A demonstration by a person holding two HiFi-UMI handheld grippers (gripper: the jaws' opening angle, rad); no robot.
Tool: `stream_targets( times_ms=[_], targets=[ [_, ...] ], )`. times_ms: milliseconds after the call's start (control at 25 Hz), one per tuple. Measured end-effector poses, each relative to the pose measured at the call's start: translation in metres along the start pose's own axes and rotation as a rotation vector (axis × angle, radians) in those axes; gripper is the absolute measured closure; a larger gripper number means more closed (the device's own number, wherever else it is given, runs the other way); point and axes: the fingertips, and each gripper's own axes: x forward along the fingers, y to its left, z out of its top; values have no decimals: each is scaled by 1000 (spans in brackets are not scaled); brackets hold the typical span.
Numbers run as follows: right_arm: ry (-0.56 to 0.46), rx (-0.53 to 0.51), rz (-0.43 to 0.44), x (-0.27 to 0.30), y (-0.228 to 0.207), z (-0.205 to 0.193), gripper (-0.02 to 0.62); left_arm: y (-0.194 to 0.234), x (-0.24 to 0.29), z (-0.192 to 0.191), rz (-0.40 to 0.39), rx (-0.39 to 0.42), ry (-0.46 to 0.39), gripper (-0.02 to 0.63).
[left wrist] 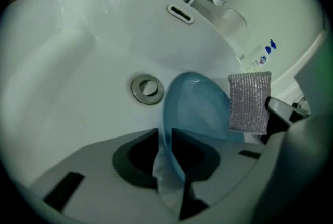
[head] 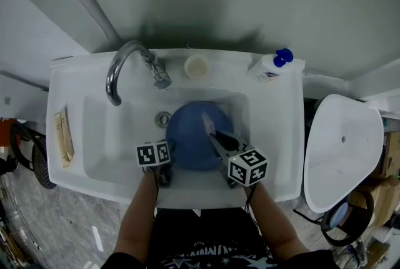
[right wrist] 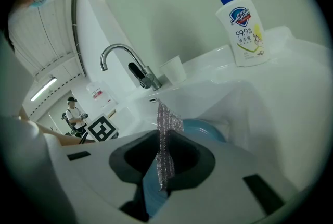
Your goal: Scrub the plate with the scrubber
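Observation:
A blue plate [head: 192,147] [left wrist: 197,108] [right wrist: 207,131] sits in the white sink [head: 106,142], tilted up on its near edge. My left gripper [head: 167,154] [left wrist: 167,160] is at the plate's near left rim, shut on that thin rim, which runs between its jaws. My right gripper [head: 214,135] [right wrist: 161,165] is over the plate's right half, shut on a silver mesh scrubber [head: 207,122] [left wrist: 250,102] [right wrist: 165,126]. The scrubber stands upright out of the jaws, just above the plate's face; whether it touches I cannot tell.
The chrome faucet [head: 125,67] arches over the basin's back left, with the drain [head: 164,117] [left wrist: 147,88] beside the plate. A cup [head: 197,66] and a soap pump bottle [head: 272,66] [right wrist: 243,25] stand on the back ledge. A white oval fixture [head: 340,149] lies right of the sink.

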Motion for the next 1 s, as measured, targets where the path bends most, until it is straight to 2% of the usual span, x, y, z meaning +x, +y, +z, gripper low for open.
stream_targets(
  times_ms=[40, 280, 480, 680, 1000],
  targets=[
    [-1, 0, -3, 0, 1, 0, 525, 2, 0, 0, 5, -2, 2, 529],
    [-13, -9, -23, -2, 7, 3, 525, 2, 0, -2, -21, -9, 28, 548],
    [-25, -15, -41, -4, 11, 6, 525, 0, -4, -3, -59, -46, 33, 561],
    [-37, -33, -56, -8, 21, 12, 525, -2, -16, 2, -86, -66, 13, 574],
    [-64, -66, -89, -14, 38, 22, 525, -10, -36, 10, -107, -45, -18, 575]
  ],
)
